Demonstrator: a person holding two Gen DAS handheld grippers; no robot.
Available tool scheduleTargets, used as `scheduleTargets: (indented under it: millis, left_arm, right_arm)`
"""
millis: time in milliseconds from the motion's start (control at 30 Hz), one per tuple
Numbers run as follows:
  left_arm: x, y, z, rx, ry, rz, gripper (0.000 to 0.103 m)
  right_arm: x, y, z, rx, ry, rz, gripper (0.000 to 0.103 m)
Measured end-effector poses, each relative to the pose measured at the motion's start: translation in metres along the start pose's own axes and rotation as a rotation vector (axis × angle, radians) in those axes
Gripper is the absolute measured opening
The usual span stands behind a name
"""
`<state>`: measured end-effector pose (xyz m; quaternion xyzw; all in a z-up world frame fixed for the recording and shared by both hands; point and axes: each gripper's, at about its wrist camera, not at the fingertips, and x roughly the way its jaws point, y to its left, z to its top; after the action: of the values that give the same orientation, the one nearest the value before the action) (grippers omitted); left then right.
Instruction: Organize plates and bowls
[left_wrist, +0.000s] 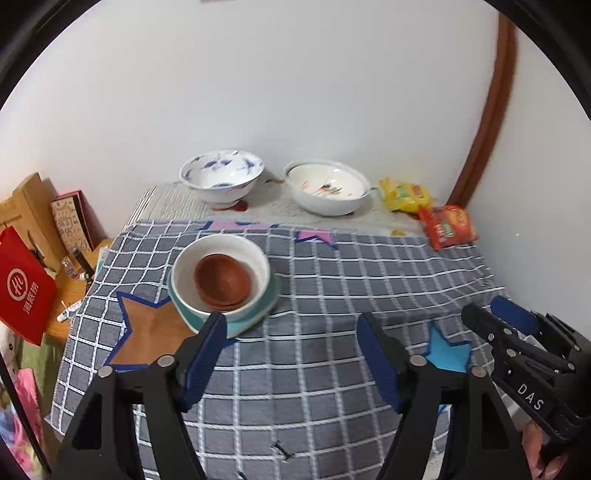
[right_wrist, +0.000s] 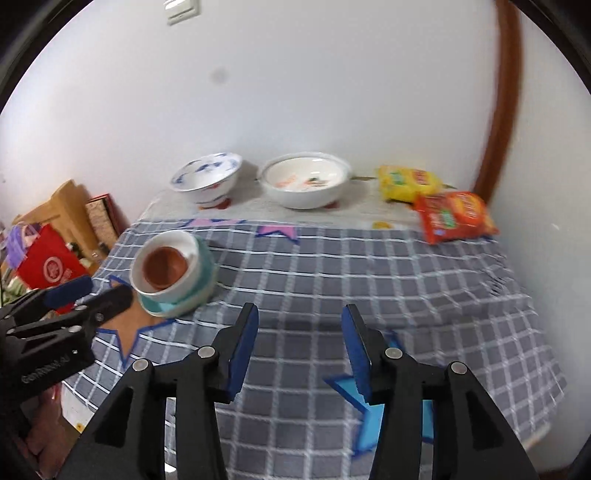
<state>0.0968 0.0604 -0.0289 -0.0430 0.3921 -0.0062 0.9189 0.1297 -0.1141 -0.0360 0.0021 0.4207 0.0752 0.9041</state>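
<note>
Both grippers empty, jaws spread wide, hovering over the checked cloth (left_wrist: 332, 280). L gripper (left_wrist: 291, 328) nothing between pads; R gripper (right_wrist: 299, 321) same.

Stack: brown dish (left_wrist: 223, 280) nested in white bowl (left_wrist: 221, 275), which sits on a teal plate (left_wrist: 258, 312). Stack lies fwd and left of my L gripper, w/ the L finger tip close to the plate rim in the left wrist view; touching or not, can't tell. From R gripper the stack (right_wrist: 171, 269) is fwd and far left, well apart. So L is the nearer hand for the stack.

Still loose at the back, by the wall: blue-pattern bowl (left_wrist: 221, 177) and white bowl w/ red print (left_wrist: 327, 186), side by side, apart, both upright. White one lies roughly straight ahead of R gripper (right_wrist: 306, 181); blue one ahead-left.

Judgement: back bowls not yet sorted. R better placed for the printed bowl, approach straight fwd. Bowls round, so no long axis; grip goes over a rim.

Snack packs, yellow (right_wrist: 408, 182) and red (right_wrist: 452, 216), sit right of the printed bowl; keep clear.
</note>
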Motion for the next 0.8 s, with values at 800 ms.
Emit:
scheduleTargets:
  millis: [800]
  left_arm:
    - [-0.078, -0.046, -0.042, 0.043, -0.092, 0.019, 0.092]
  right_arm:
    - [-0.093, -0.041, -0.057, 0.095, -0.082, -0.080, 0.089]
